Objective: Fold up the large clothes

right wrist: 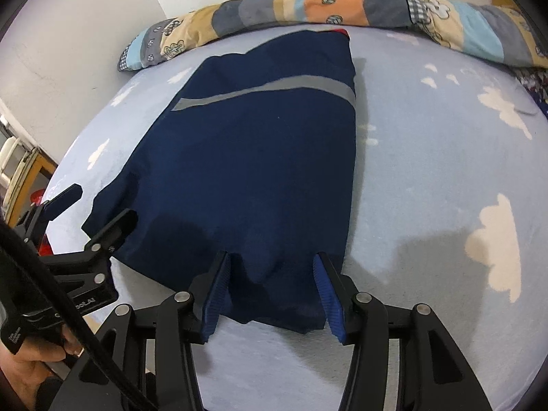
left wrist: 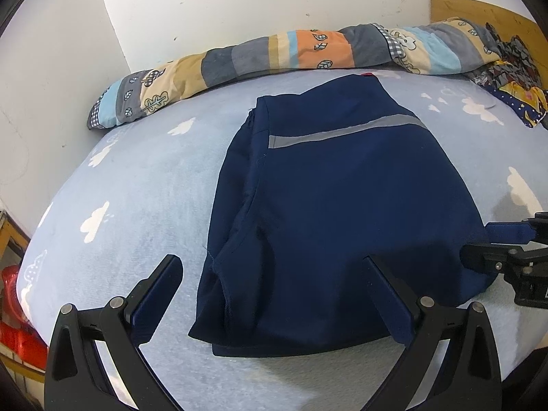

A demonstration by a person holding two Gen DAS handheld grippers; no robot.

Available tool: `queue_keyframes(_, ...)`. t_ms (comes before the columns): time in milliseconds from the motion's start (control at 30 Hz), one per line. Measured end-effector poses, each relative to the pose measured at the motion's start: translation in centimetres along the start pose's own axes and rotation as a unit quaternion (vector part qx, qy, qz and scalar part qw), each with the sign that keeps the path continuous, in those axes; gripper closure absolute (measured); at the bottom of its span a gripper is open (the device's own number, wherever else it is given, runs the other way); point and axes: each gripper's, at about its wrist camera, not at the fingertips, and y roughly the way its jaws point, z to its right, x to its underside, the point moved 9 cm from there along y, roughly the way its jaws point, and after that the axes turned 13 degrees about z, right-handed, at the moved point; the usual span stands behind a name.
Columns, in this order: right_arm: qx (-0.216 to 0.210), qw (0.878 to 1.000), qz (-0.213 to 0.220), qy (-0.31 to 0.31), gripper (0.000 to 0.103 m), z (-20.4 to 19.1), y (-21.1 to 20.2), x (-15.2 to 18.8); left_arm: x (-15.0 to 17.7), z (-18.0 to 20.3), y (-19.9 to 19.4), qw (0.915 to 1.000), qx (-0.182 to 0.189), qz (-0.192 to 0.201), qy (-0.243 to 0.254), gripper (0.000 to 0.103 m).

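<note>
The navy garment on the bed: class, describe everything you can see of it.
The navy garment is a smooth, woven-looking piece already folded into a long stack, with one grey stripe across its far part and a hint of red at the far edge. It lies flat on the cloud-print sheet. The right gripper straddles its near corner, jaws apart; the left gripper straddles its near edge, open.

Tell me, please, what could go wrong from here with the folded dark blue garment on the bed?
1. The right gripper straddles only the near right corner of the garment; closing there may catch just the top layer, so the fold could open.
2. The left gripper is open at the near left edge, where the cloth is bunched; that side may drag on the bedsheet.
</note>
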Motion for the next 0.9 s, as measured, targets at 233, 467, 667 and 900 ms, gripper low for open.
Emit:
queue_keyframes(233, -0.007, 1.000, 0.008, 0.008, 0.047, -0.1, -0.7, -0.4, 0.0, 0.0, 0.0, 1.0000, -0.001, 0.000, 0.002, 0.000)
queue_keyframes(467, -0.014, 1.000, 0.012, 0.002, 0.047, -0.8, -1.3, -0.4, 0.1, 0.0, 0.0, 1.0000, -0.001, -0.004, 0.006, 0.000)
queue_keyframes(667, -0.003, 1.000, -0.004, 0.001, 0.047, -0.1, -0.3, 0.3, 0.1, 0.1, 0.0, 0.9999, -0.002, -0.003, 0.010, 0.000)
queue_keyframes(900, -0.014, 1.000, 0.012, 0.010, 0.047, -0.3, -1.3, -0.5, 0.2, -0.2, 0.0, 1.0000, -0.003, -0.003, 0.005, 0.000)
